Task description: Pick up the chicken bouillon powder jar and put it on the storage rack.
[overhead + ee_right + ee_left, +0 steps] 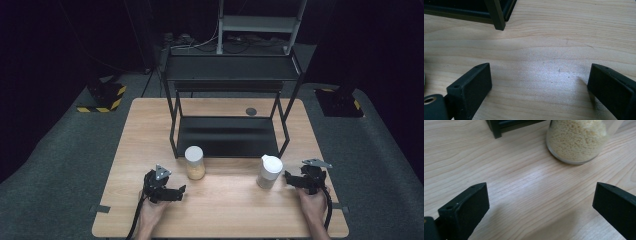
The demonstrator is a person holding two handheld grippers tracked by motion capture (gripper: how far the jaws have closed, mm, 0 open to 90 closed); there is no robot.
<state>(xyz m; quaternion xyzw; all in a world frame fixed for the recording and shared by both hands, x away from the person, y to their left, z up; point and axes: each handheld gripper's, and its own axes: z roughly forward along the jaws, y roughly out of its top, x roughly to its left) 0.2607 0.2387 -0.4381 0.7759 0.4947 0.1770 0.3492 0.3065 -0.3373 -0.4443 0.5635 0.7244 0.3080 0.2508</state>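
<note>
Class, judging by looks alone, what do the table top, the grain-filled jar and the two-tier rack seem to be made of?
Table top: pale wood or wood laminate, grain lines, soft sheen. Jar: clear glass or plastic, grains visible through it. Rack: probably matt black metal, thin square legs.

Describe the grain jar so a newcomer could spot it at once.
Start at the black shelf rack on the wooden table. By its front left leg stands the grain jar. Unlike the white bottle to its right, it is clear, holding yellowish grains.
</note>
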